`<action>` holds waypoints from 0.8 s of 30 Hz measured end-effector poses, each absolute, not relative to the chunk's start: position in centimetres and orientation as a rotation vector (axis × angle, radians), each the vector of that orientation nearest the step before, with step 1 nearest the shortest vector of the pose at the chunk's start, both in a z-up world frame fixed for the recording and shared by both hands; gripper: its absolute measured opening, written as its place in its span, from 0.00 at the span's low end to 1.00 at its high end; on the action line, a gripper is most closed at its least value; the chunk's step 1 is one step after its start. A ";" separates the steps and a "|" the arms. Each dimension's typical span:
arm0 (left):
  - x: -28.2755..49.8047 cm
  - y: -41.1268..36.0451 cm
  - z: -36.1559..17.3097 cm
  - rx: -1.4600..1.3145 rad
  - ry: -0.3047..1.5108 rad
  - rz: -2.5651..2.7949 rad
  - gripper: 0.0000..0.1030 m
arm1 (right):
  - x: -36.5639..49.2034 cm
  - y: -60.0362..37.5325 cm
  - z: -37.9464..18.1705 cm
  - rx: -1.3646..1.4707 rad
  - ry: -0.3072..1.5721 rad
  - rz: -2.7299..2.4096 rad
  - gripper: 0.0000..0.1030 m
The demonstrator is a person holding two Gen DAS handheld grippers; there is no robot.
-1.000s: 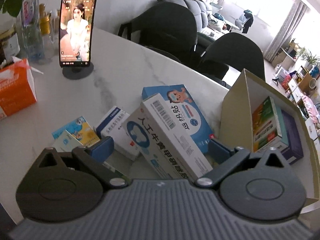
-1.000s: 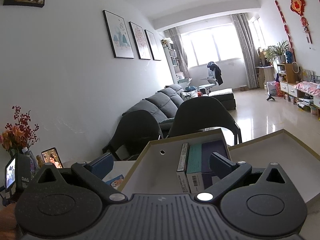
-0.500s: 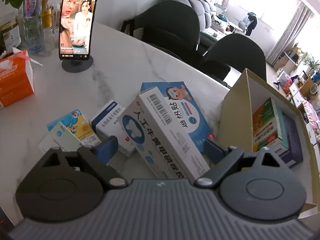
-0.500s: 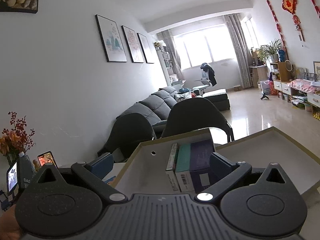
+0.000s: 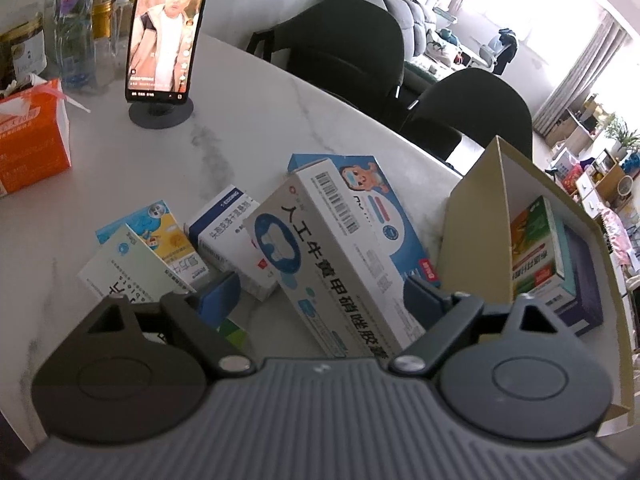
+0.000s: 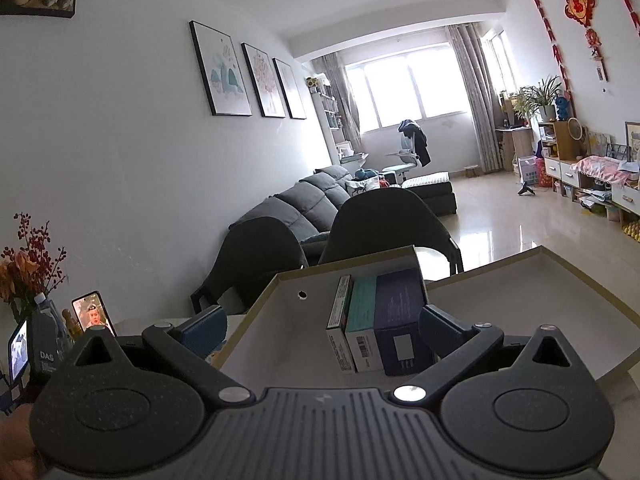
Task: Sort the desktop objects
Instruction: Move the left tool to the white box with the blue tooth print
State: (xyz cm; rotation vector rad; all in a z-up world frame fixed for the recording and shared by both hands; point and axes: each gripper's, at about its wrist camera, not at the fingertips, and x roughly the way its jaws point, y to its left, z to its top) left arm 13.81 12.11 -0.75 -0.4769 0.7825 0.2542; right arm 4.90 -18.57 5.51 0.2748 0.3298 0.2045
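1. Left gripper [image 5: 320,294] was spread wide, nothing clamped. Fingers [image 5: 222,294] sat either side of the long white medicine box [image 5: 320,256], not touching it as far as the left wrist view showed.
2. The long white box lay tilted, its far end propped on the blue cartoon box [image 5: 368,208], its near end running down between the fingers.
3. Left of it on the marble table [image 5: 240,120]: a white-and-blue box [image 5: 228,236], then a blue-yellow box [image 5: 160,232] with a pale green box [image 5: 124,268] overlapping its near side. All loose on the table, outside the cardboard box [image 5: 476,236].
4. The cardboard box stood just right of the pile, open at the top. Inside, upright side by side: a green-orange box [image 5: 536,248], a teal box [image 6: 360,320] and a purple box [image 6: 396,312].
5. Right gripper [image 6: 320,332] was also spread wide and empty. It hovered over the near edge of the cardboard box; the right finger [image 6: 440,332] sat close to the purple box, contact couldn't be judged.
6. Background on the table: a phone on a stand [image 5: 164,36] with the screen lit, an orange tissue pack [image 5: 32,136] at far left, bottles [image 5: 72,24] behind it.
7. Two dark chairs [image 5: 348,36] stood at the far table edge.
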 end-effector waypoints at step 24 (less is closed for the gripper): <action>14.6 11.7 0.1 -0.527 0.741 0.253 0.89 | 5.5 -16.7 5.8 0.270 0.337 0.272 0.99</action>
